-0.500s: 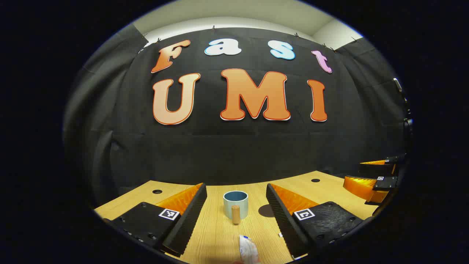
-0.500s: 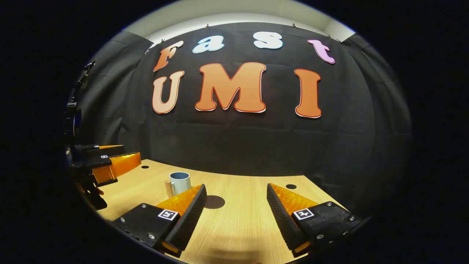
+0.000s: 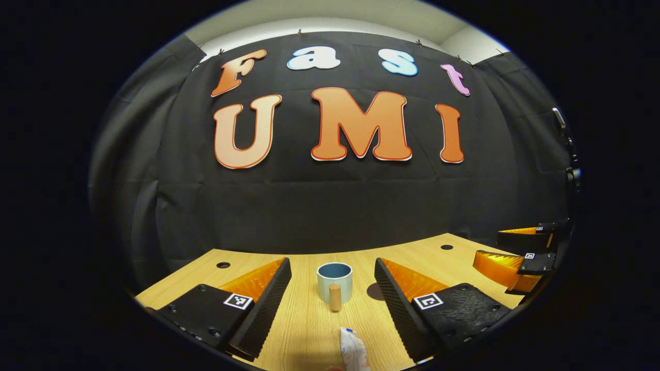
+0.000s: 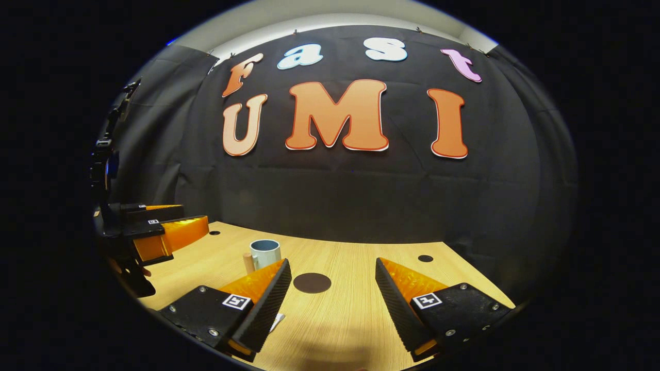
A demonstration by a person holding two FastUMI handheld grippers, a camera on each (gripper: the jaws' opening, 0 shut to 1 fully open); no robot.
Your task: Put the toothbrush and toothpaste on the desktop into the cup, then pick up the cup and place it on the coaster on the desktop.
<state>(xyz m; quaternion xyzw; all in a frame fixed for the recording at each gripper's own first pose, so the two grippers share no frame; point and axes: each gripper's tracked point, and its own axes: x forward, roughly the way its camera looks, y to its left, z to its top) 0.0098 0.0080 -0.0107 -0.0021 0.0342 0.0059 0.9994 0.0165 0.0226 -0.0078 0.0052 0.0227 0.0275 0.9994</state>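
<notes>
A pale blue cup (image 3: 334,281) with a wooden handle (image 3: 335,298) stands on the wooden desktop (image 3: 309,330), straight ahead between the fingers of my left gripper (image 3: 332,261), which is open and empty. The end of a white toothpaste tube (image 3: 352,351) lies nearer, at the bottom edge. A dark round coaster (image 3: 374,292) peeks out right of the cup. In the right gripper view the cup (image 4: 265,252) stands front left and the coaster (image 4: 312,283) lies flat ahead. My right gripper (image 4: 332,261) is open and empty. A small white end (image 4: 278,320), perhaps the toothbrush, shows beside its left finger.
The right gripper (image 3: 487,246) hovers open at the far right of the left gripper view. In the right gripper view the left gripper (image 4: 196,215) hangs open at the far left. Small round holes (image 3: 223,265) (image 4: 425,258) mark the desktop near the black cloth wall.
Both views have shifted slightly. In the right gripper view the cup and coaster slid right, and the whole coaster now shows. The cup and toothpaste have not moved on the desktop.
</notes>
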